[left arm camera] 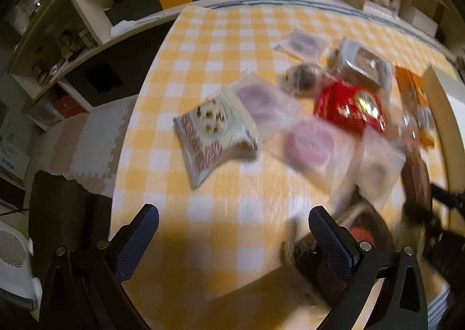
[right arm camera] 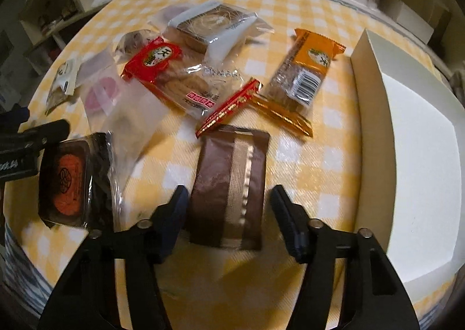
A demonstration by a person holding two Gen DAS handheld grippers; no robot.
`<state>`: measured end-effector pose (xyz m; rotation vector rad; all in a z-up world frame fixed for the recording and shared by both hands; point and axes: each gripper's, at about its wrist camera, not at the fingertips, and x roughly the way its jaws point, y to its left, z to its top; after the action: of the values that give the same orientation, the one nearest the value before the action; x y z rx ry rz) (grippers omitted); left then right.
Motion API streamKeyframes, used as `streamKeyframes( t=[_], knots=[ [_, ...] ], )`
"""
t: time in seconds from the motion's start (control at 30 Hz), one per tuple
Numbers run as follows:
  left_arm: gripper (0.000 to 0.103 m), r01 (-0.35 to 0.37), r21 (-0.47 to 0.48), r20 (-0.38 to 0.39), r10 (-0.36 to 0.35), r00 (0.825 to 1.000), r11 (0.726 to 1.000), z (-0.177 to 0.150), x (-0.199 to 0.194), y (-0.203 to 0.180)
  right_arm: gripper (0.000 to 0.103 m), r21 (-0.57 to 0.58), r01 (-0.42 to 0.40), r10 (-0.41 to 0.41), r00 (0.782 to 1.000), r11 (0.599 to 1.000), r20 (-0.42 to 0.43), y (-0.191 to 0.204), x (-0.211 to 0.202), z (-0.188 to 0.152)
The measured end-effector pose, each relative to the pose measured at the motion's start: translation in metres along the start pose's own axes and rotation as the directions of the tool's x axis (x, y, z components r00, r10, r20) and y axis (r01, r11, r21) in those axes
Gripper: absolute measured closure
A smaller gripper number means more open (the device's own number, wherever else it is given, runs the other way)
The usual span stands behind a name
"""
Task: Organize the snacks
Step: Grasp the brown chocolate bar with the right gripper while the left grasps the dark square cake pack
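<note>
Several wrapped snacks lie on a yellow-checked tablecloth (right arm camera: 319, 132). A brown foil packet (right arm camera: 229, 184) lies flat between the fingers of my right gripper (right arm camera: 229, 208). The pads stand close to its two long edges, and a thin gap shows on the right side. My left gripper (left arm camera: 232, 228) is open wide over bare cloth with nothing between its fingers. A green-and-red patterned packet (left arm camera: 212, 132) lies ahead of it, blurred. The left gripper's dark tip (right arm camera: 35, 138) shows at the left edge of the right wrist view, beside a black tray snack with an orange disc (right arm camera: 69, 179).
An open white box (right arm camera: 421, 155) stands at the right of the table. A red cracker packet (right arm camera: 162, 68), an orange packet (right arm camera: 305, 68), a clear pouch with a pink disc (right arm camera: 101, 91) and a boxed brown cake (right arm camera: 209, 25) lie mid-table. Shelves (left arm camera: 87, 25) stand behind.
</note>
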<state>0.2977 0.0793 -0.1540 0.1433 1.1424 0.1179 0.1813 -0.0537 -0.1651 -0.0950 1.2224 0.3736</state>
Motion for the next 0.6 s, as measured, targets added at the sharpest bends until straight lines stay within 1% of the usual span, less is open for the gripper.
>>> streamKeyframes(
  t=[0.03,0.17,0.23,0.33,0.4,0.43,0.47,0.53,0.6],
  knots=[
    [0.000,-0.002,0.021,-0.010,0.002,1.000,1.000,-0.005,-0.001,-0.001,0.058,-0.005,-0.004,0.004,1.000,1.000,0.000,-0.002,-0.003,-0.006],
    [0.000,0.008,0.062,-0.050,-0.005,0.999,0.998,-0.020,-0.014,-0.002,0.062,-0.003,-0.028,0.028,1.000,1.000,-0.002,-0.017,-0.012,-0.018],
    [0.000,0.021,0.062,-0.057,-0.017,0.998,0.998,-0.022,-0.019,-0.004,0.062,0.012,-0.046,0.046,0.999,0.999,0.003,-0.023,-0.017,-0.022],
    [0.000,0.054,0.034,-0.037,-0.052,0.998,0.998,-0.024,-0.033,-0.004,0.062,0.031,-0.062,0.061,0.998,0.998,0.018,-0.032,-0.027,-0.026],
    [0.000,0.118,0.000,-0.018,-0.118,0.993,0.993,-0.023,-0.044,-0.002,0.062,0.041,-0.075,0.073,0.997,0.996,0.040,-0.037,-0.036,-0.027],
    [0.000,0.152,-0.012,-0.010,-0.152,0.988,0.988,-0.023,-0.049,-0.001,0.062,0.046,-0.082,0.080,0.995,0.996,0.053,-0.038,-0.041,-0.027],
    [0.000,0.199,-0.019,0.001,-0.199,0.980,0.980,-0.024,-0.056,-0.002,0.062,0.047,-0.087,0.084,0.994,0.995,0.064,-0.040,-0.045,-0.027],
    [0.001,0.252,-0.002,0.013,-0.252,0.968,0.968,-0.025,-0.065,-0.006,0.062,0.048,-0.095,0.091,0.992,0.994,0.090,-0.043,-0.055,-0.029],
    [0.005,0.269,0.037,0.017,-0.270,0.963,0.962,-0.027,-0.070,-0.012,0.062,0.051,-0.104,0.098,0.989,0.993,0.108,-0.049,-0.063,-0.029]
  ],
)
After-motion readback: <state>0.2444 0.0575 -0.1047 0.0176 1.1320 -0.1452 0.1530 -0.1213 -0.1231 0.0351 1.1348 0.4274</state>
